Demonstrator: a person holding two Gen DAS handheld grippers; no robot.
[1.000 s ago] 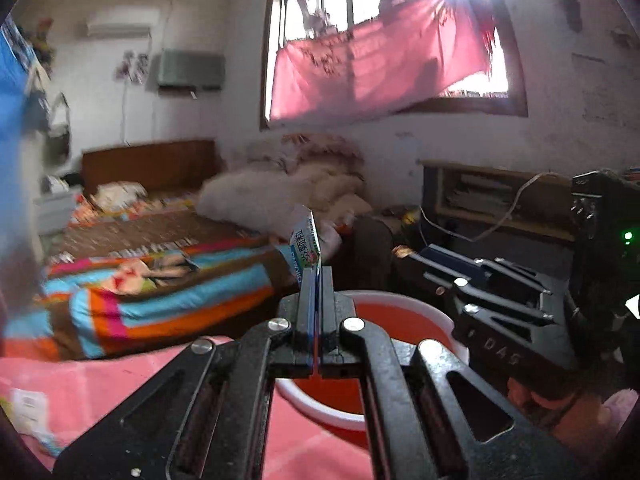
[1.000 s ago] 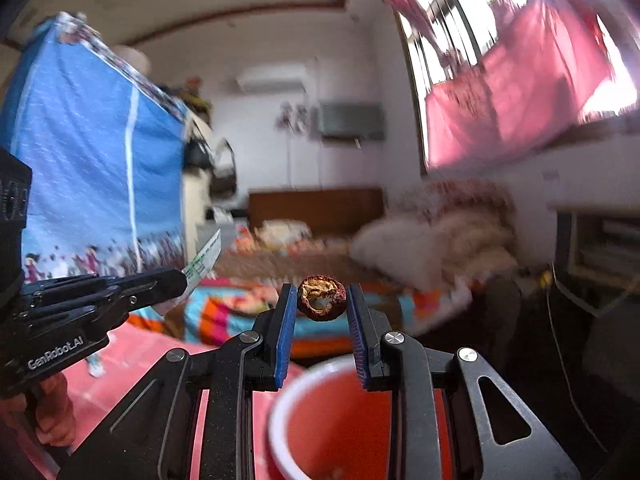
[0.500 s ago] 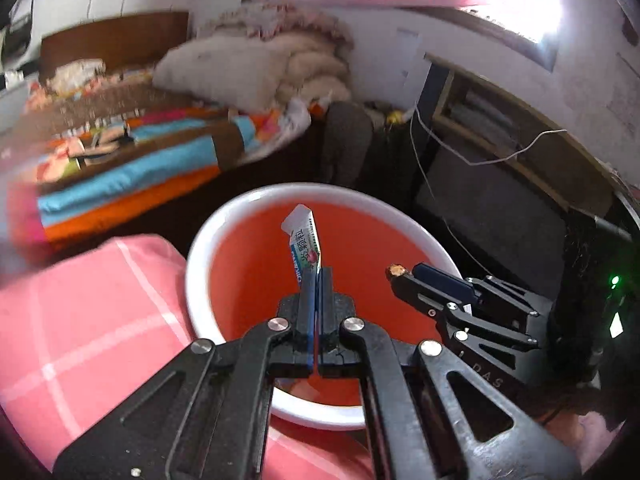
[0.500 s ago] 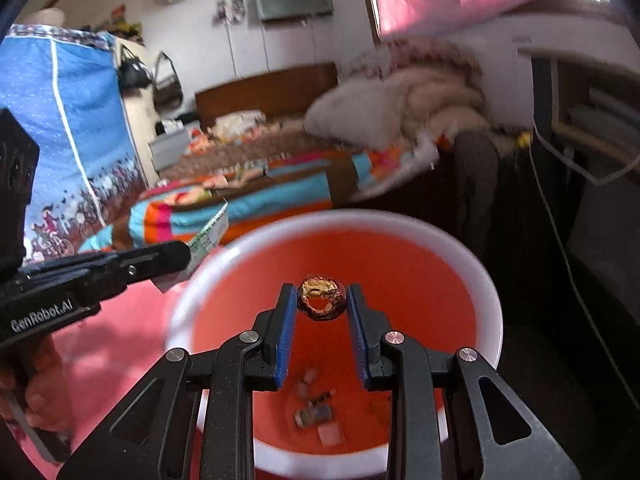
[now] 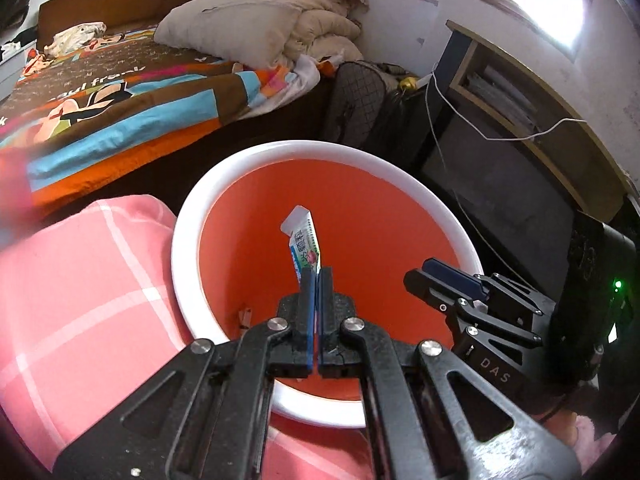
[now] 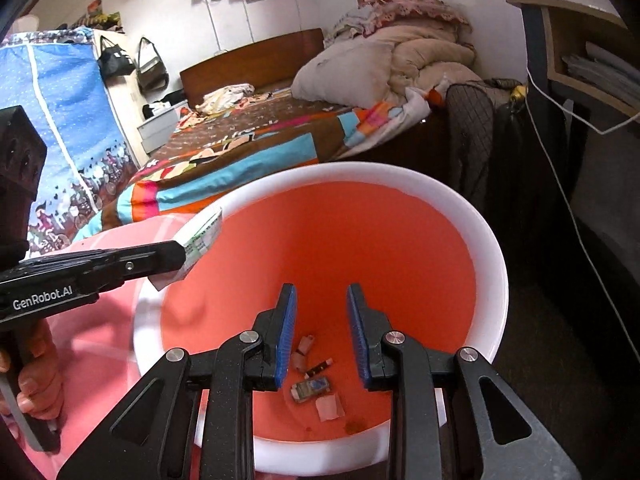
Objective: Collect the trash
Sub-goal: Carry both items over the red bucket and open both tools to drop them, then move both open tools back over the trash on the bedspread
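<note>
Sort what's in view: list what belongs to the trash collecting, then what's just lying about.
Job:
- red bin
- wrapper pinched in left gripper, above the bin
- right gripper, nothing between its fingers
- scraps on the bin's bottom

Lying about:
- bed
- pillows
- pink cloth
- white cable

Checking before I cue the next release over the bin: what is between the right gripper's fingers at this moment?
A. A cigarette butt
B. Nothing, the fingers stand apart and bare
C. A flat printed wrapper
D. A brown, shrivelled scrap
B: in the right wrist view the right gripper stands apart with only the bucket floor showing between its fingers.
</note>
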